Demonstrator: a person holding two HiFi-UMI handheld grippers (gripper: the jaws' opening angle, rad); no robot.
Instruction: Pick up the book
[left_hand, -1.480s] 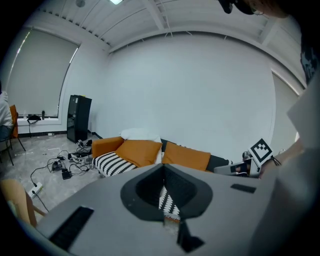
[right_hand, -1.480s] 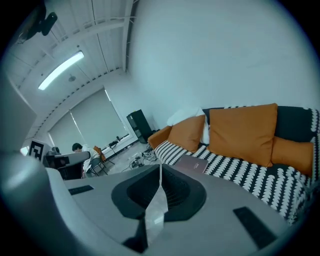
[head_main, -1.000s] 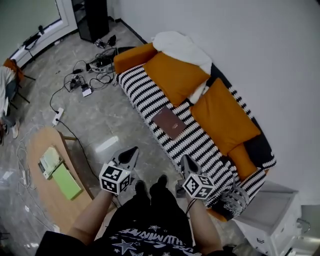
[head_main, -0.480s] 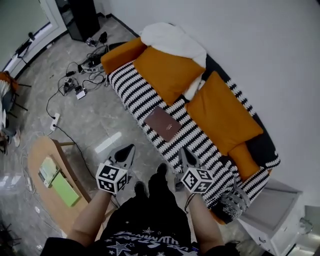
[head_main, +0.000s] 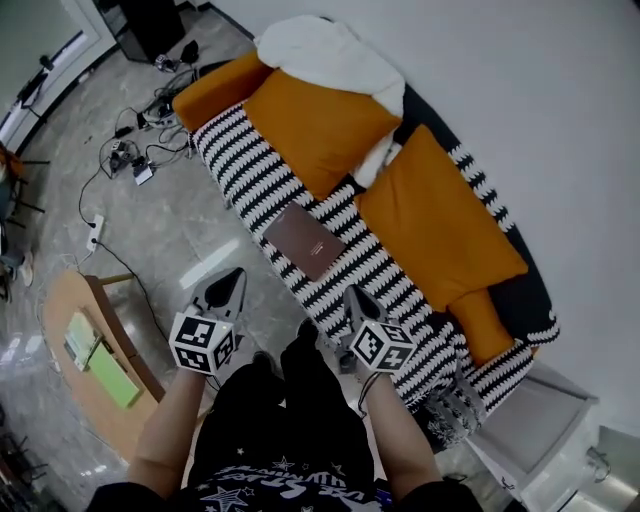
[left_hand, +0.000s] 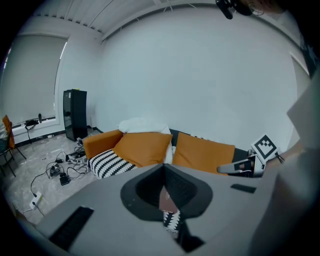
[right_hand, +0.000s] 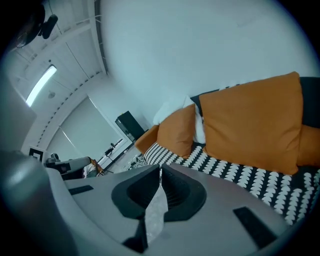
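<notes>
A brown book (head_main: 303, 240) lies flat on the black-and-white striped sofa seat (head_main: 400, 290), in front of two orange cushions. My left gripper (head_main: 225, 286) hangs over the floor just short of the sofa's front edge, below and left of the book, jaws shut and empty. My right gripper (head_main: 354, 298) is over the seat's front edge, below and right of the book, also shut and empty. In the left gripper view the left gripper (left_hand: 163, 166) points at the sofa, and a strip of the book (left_hand: 169, 200) shows behind the tips. The right gripper (right_hand: 160, 169) faces the cushions.
Orange cushions (head_main: 315, 125) (head_main: 440, 225) and a white blanket (head_main: 320, 55) line the sofa back. A wooden table (head_main: 65, 320) with green pads (head_main: 110, 375) stands at the left. Cables and power strips (head_main: 130, 150) litter the floor. A white cabinet (head_main: 530, 420) sits at the right.
Both grippers have moved forward toward the sofa and lower; the book now lies closer to them. Both stayed shut.
</notes>
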